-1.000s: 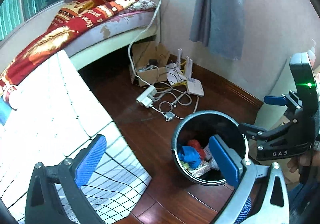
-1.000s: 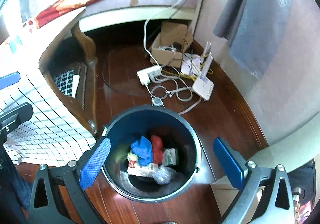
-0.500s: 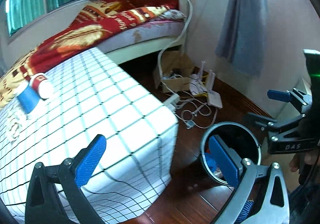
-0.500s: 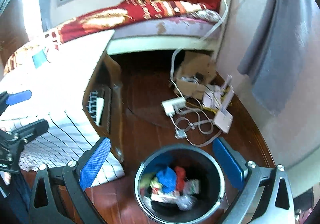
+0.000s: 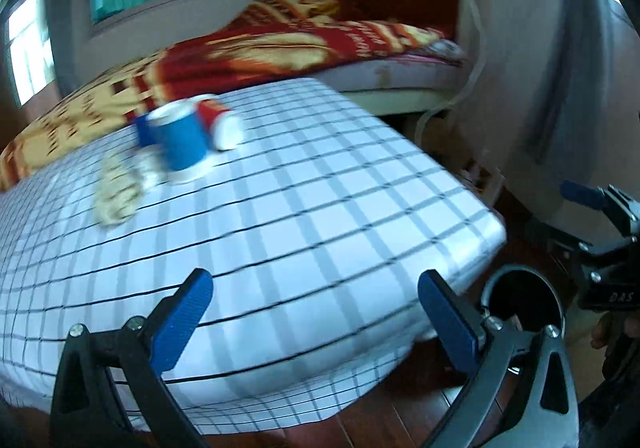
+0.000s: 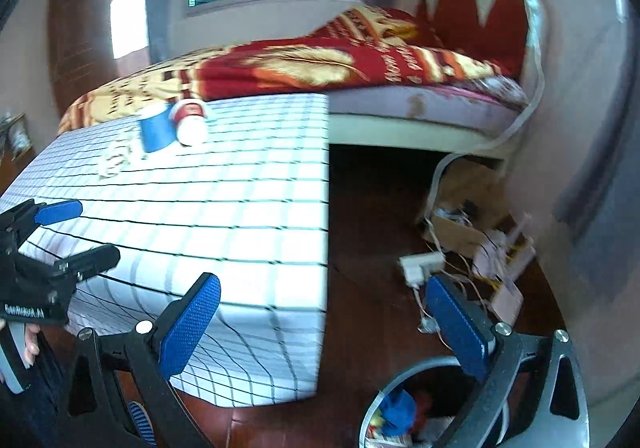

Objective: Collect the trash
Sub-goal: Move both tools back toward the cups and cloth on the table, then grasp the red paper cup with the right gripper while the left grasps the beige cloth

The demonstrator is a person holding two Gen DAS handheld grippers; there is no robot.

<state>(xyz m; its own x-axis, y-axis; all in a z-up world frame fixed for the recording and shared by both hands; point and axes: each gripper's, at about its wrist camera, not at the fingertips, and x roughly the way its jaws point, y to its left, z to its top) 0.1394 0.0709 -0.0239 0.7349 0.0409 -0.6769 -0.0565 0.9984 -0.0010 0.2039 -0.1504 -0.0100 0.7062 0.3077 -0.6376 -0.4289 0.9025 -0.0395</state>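
On the checked tablecloth stand a blue paper cup, a red-and-white cup lying on its side and a crumpled pale wrapper. The dark trash bin sits on the floor to the right, holding several pieces of trash. My left gripper hangs open over the near table edge, empty. My right gripper is open and empty too, above the floor between table and bin.
A bed with a red and gold blanket runs behind the table. A cardboard box, a power strip, routers and tangled cables lie on the wooden floor by the wall. A grey curtain hangs at the right.
Both grippers have swung up and left, away from the bin toward the table. The cups and wrapper have come into fuller view; the bin has dropped to the lower right.
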